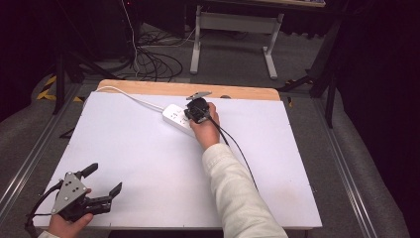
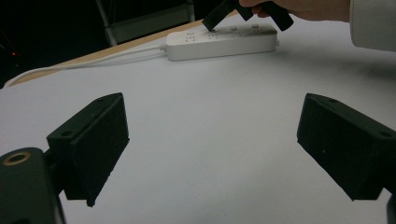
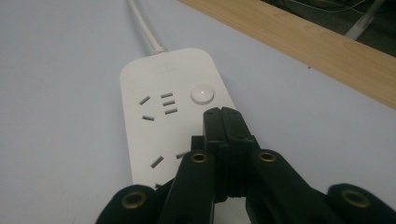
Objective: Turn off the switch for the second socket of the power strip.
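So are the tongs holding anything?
No. The right tongs are shut on nothing, tips over the power strip near its button. The left tongs are open.

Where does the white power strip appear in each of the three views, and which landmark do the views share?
High view: the power strip lies at the table's far middle, under the right gripper.
Left gripper view: top centre, beyond the open jaws.
Right gripper view: centre, just past the closed jaws.
Shared landmark: its white cord.

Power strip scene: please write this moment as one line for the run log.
right gripper: shut, tips by round button of power strip | left gripper: open, holds nothing, over white table
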Motion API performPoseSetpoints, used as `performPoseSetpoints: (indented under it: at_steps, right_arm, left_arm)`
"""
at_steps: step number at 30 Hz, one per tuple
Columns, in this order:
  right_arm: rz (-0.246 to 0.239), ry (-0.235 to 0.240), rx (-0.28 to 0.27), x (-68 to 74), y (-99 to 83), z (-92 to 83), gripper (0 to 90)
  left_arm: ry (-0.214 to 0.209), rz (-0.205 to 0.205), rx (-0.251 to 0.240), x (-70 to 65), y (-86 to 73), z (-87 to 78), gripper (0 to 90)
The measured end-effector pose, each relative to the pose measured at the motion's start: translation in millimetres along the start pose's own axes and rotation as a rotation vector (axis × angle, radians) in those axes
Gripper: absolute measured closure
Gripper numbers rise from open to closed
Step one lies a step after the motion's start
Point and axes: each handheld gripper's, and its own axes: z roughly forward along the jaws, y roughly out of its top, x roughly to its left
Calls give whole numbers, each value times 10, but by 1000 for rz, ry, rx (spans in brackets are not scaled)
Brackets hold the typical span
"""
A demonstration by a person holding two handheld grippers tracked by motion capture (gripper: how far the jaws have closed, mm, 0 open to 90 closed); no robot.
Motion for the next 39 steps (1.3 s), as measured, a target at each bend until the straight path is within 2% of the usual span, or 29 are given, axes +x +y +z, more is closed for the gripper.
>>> performPoseSetpoints:
  at_steps: [11,18,23,26,33,39]
  right_arm:
    - [-11,-40,-2,-1,-12,-5,900]
    - [-38,-52,7,24,-24,0,900]
    - [-34,-57,7,34,-29,3,900]
    - [-9,-62,1,37,-38,3,900]
    - [7,-82,2,64,-40,7,900]
    - [23,-81,0,59,-39,8,900]
  left_arm:
    - [-2,0,0,-3,1,2,97]
    - [-4,-3,2,-8,-1,5,97]
    - [-4,-2,3,-8,-1,8,97]
    - [-3,0,1,-9,0,9,97]
    - [-3,5,2,-11,2,9,97]
    - [-5,2,2,-14,2,9,97]
